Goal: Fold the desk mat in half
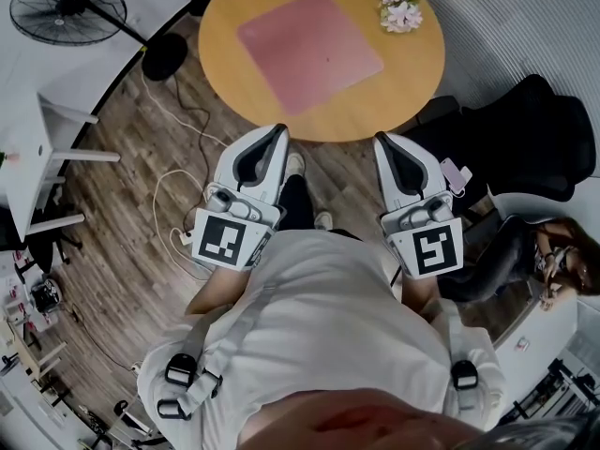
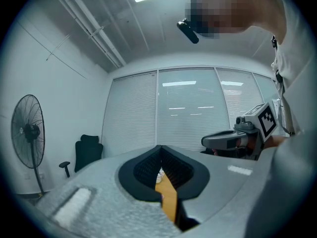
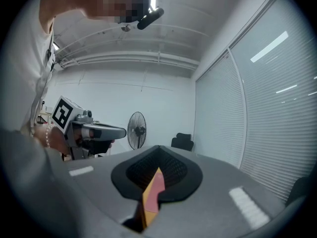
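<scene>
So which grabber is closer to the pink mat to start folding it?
Probably the left gripper. Its tip sits just short of the nearest corner of the pink mat on the round table. The right gripper hangs farther from any corner. Both are shut and empty, neither touching the mat yet.

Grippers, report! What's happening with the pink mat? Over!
Left gripper, right gripper: both shut, empty, short of the table. Pink mat flat, unfolded. Flowers beside it, not on it.

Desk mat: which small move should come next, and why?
Probably reach forward to its near edge and open: the desk mat lies flat, unfolded on the table; left tongs and right tongs are shut, empty, short of it.
</scene>
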{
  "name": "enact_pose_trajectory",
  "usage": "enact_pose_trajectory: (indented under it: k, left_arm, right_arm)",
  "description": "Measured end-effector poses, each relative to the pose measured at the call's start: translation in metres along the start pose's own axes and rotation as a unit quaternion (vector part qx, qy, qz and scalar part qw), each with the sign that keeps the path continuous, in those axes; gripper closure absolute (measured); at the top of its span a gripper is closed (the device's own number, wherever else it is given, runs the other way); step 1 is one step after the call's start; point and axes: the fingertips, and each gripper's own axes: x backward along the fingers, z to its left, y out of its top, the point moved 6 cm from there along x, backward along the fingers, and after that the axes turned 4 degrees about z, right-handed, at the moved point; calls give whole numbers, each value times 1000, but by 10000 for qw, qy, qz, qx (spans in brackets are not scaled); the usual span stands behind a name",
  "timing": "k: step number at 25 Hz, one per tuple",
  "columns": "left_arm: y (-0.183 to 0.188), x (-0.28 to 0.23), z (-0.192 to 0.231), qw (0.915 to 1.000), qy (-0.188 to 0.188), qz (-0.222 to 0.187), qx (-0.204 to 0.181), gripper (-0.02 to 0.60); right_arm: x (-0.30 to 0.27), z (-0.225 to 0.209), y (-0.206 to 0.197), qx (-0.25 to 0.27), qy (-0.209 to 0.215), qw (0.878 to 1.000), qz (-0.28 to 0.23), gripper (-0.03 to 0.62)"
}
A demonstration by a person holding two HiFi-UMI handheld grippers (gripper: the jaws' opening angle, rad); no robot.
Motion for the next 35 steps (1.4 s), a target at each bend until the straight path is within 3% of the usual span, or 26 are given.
enact_pose_trajectory:
  k: [24, 35]
  left_arm:
    - [-1, -112, 172, 9998, -117, 104, 123, 577]
    - [-26, -159, 256, 9992, -40, 334, 217, 577]
  right_arm:
    - [-191, -53, 22, 55, -133, 9998, 132, 589]
    - [-272, -73, 22, 12, -213, 9995, 219, 589]
